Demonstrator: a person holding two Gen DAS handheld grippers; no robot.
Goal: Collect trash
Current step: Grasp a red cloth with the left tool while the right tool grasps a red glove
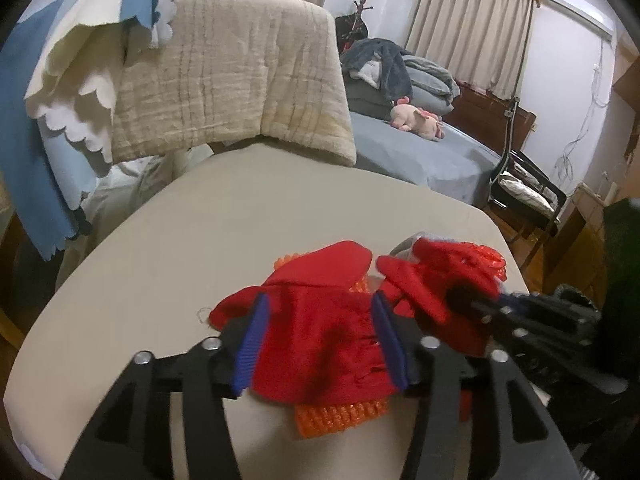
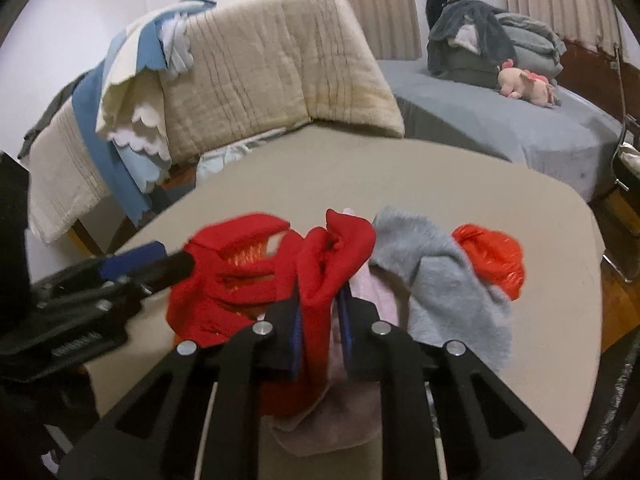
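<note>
A red cloth (image 1: 320, 332) lies on the beige table (image 1: 160, 272) over an orange mesh piece (image 1: 340, 416). My left gripper (image 1: 320, 336) is open with its blue pads on either side of the red cloth. My right gripper (image 2: 322, 320) is shut on another part of the red cloth (image 2: 320, 280) and shows at the right of the left wrist view (image 1: 480, 304). A grey cloth (image 2: 440, 280), a pink cloth (image 2: 380, 300) and a red plastic bag (image 2: 492, 260) lie beside it. The left gripper shows at the left of the right wrist view (image 2: 160, 266).
A chair draped with a beige quilt (image 1: 224, 76) and blue-and-white cloths (image 1: 60, 120) stands behind the table. A bed (image 1: 420, 152) with a pink plush toy (image 1: 416, 118) and piled blankets is at the right. A black folding chair (image 1: 528, 196) stands near the table's right edge.
</note>
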